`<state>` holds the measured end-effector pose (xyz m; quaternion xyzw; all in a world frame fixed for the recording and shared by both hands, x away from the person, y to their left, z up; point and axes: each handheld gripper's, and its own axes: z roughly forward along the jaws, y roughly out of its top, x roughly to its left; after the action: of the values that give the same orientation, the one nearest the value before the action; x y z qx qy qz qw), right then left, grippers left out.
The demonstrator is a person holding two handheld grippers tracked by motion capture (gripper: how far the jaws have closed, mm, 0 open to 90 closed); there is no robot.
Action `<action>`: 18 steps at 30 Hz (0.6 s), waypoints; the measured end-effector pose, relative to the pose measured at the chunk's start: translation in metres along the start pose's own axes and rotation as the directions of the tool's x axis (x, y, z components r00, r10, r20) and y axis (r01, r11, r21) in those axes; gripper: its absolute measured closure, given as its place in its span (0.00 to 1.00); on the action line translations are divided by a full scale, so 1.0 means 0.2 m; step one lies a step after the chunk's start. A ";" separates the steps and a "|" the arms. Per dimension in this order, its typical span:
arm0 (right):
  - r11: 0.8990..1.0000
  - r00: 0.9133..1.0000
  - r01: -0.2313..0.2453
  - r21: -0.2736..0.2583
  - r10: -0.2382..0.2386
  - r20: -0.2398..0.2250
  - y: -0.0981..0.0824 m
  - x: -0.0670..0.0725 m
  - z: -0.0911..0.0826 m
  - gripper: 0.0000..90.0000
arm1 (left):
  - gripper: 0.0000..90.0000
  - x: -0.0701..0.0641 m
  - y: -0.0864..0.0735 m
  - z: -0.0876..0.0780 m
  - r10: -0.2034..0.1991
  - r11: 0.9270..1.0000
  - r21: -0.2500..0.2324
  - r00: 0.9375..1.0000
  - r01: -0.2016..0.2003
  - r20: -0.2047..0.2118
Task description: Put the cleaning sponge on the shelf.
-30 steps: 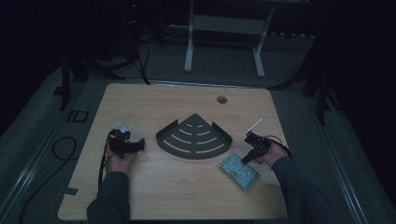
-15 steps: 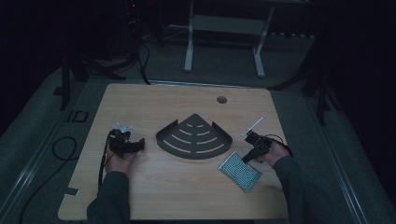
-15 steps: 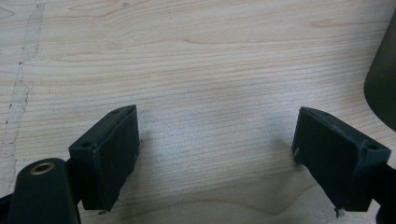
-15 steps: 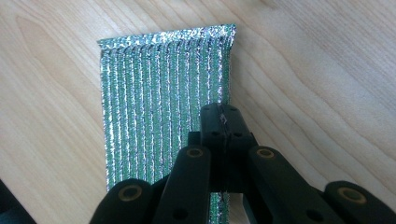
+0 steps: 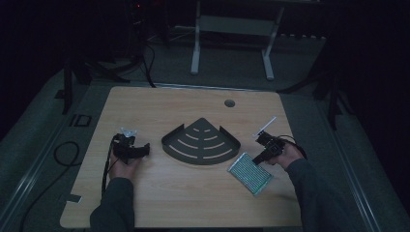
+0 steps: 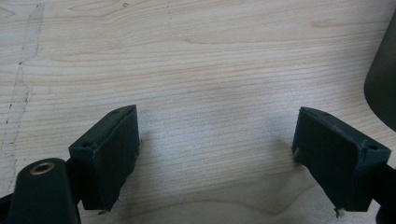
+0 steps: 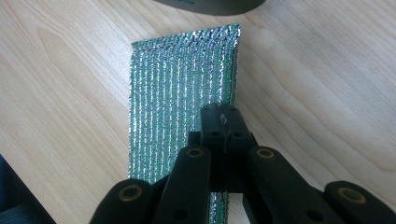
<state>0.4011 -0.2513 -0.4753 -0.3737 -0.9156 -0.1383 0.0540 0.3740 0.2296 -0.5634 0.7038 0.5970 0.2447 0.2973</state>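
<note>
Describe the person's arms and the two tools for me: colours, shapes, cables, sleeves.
Both forearms wear dark long sleeves. The left tool is black, with blocky rectangular pads and a brass-coloured fastener; a black cable trails from it and a pale grey plate sits on top. The right tool is black too, with slim linked arms and brass-ringed pivots.

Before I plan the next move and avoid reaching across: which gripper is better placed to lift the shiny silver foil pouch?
Right. The right gripper is shut above the silver foil pouch; the left gripper, open, sits beyond the dark fan-shaped tray.
</note>
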 end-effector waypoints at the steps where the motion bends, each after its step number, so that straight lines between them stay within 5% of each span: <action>1: 1.000 1.000 0.003 0.001 -0.003 0.002 0.00 0.00 -0.01 1.00 | 0.17 0.00 0.00 0.00 0.000 1.000 0.000 1.000 0.000 0.000; 18: 1.000 0.999 0.016 -0.009 -0.016 0.039 0.02 0.01 -0.13 1.00 | 0.17 0.00 0.00 0.00 0.000 1.000 0.000 1.000 0.000 0.000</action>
<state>0.4030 -0.2543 -0.4494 -0.3693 -0.9188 -0.1355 0.0333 0.3740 0.2296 -0.5634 0.7037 0.5971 0.2446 0.2974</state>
